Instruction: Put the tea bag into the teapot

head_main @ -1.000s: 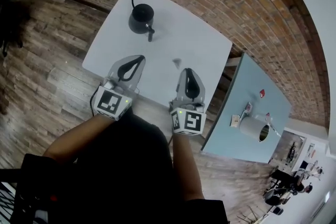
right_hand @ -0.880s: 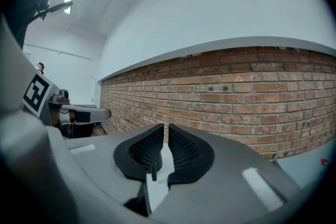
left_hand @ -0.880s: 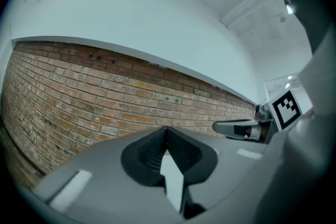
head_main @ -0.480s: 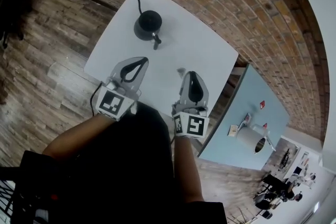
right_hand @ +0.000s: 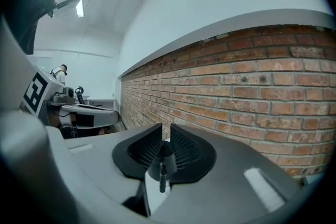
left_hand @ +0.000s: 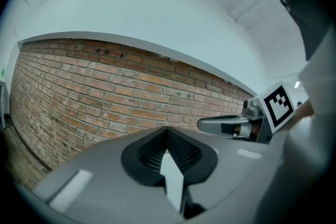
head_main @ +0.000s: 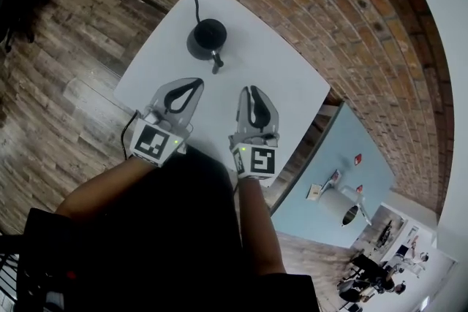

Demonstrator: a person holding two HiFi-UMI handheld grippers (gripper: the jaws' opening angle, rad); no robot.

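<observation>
Right hand-held gripper [head_main: 248, 90] shifted left, jaws just opening, empty, own view frames teapot [right_hand: 164, 159], left hand-held gripper [head_main: 198, 82] closed

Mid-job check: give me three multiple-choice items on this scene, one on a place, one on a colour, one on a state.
1. The teapot stands: A on the white table, beyond the tips of the left gripper; B between that gripper's jaws; C behind its marker cube.
2. The teapot is: A white; B black; C red.
3. The left gripper's jaws are: A wide apart; B clamped on the teapot's handle; C together, empty.
Key: 1 A, the head view shows it past the tips; 2 B, its body is black; 3 C, the tips meet on nothing.
</observation>
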